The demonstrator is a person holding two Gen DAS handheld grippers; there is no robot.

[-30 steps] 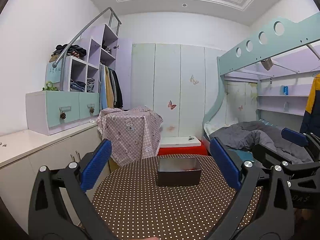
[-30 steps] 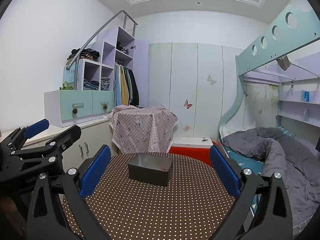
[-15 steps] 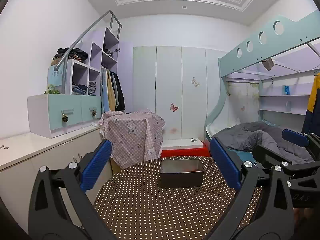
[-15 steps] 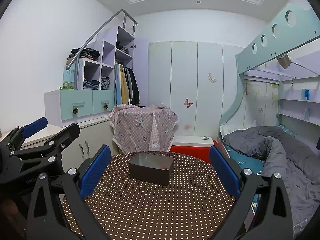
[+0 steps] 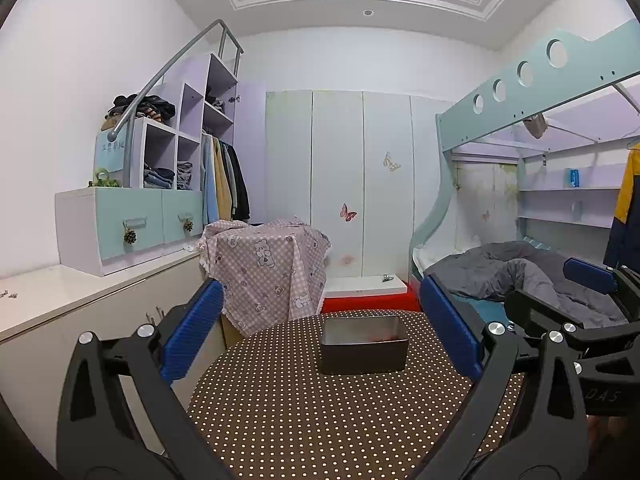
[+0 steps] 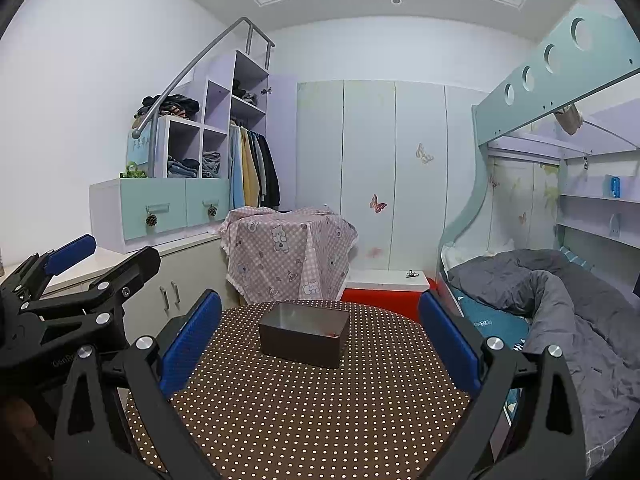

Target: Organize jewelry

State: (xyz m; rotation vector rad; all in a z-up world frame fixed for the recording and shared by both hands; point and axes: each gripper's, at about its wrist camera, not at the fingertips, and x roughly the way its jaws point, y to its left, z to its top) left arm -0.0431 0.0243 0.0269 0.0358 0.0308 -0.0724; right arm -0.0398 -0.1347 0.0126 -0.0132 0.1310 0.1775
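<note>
A dark rectangular box (image 5: 363,351) stands open on the round brown polka-dot table (image 5: 280,420); something small and reddish lies inside it (image 5: 382,337). The box also shows in the right wrist view (image 6: 303,334) on the table (image 6: 320,420). My left gripper (image 5: 320,336) is open and empty, held above the table's near side, short of the box. My right gripper (image 6: 320,336) is open and empty, likewise short of the box. Each gripper appears at the edge of the other's view, the right one (image 5: 588,280) and the left one (image 6: 72,256).
A white counter with teal drawers (image 5: 132,224) runs along the left. A pink checked cloth covers a piece of furniture (image 5: 268,268) behind the table. A bunk bed with a grey duvet (image 6: 560,300) stands to the right. A wardrobe (image 5: 360,180) lines the back wall.
Both views have tilted down slightly, so the room and box sit a little lower in frame. Both grippers stay open and empty.
</note>
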